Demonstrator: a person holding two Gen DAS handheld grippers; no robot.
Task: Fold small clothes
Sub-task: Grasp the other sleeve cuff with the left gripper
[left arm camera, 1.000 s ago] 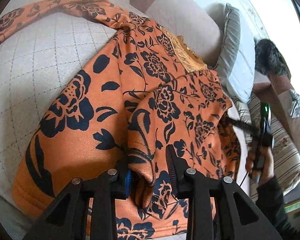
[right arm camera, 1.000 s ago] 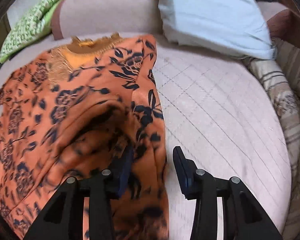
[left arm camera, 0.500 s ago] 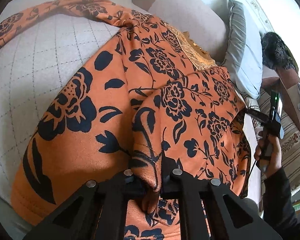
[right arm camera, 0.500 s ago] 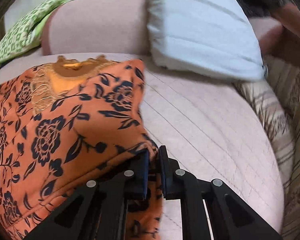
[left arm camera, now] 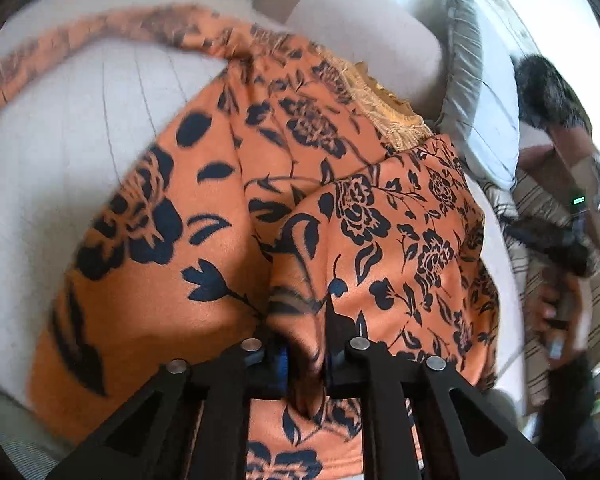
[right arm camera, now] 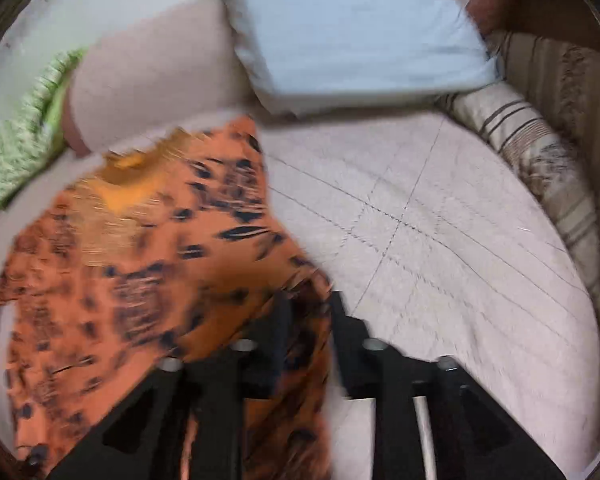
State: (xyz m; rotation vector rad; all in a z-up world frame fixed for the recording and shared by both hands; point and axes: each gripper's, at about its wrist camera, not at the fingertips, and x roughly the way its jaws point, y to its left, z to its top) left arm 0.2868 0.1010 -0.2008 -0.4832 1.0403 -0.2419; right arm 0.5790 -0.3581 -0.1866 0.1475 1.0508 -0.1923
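Note:
An orange garment with dark blue flowers lies on a quilted cushion, its right side folded over the middle. Its gold lace neckline points to the back. My left gripper is shut on the folded edge of the garment near the hem. My right gripper is shut on the garment's right edge; that view is blurred. The right gripper also shows at the far right of the left wrist view, held in a hand.
A pale blue pillow leans against the pink backrest. A green patterned cloth lies at the back left. A striped cushion borders the right side. Bare quilted cushion lies right of the garment.
Both grippers closed on the garment's folded edge. Since then both have lifted and moved, pulling the fold along; the right wrist view has shifted and blurred.

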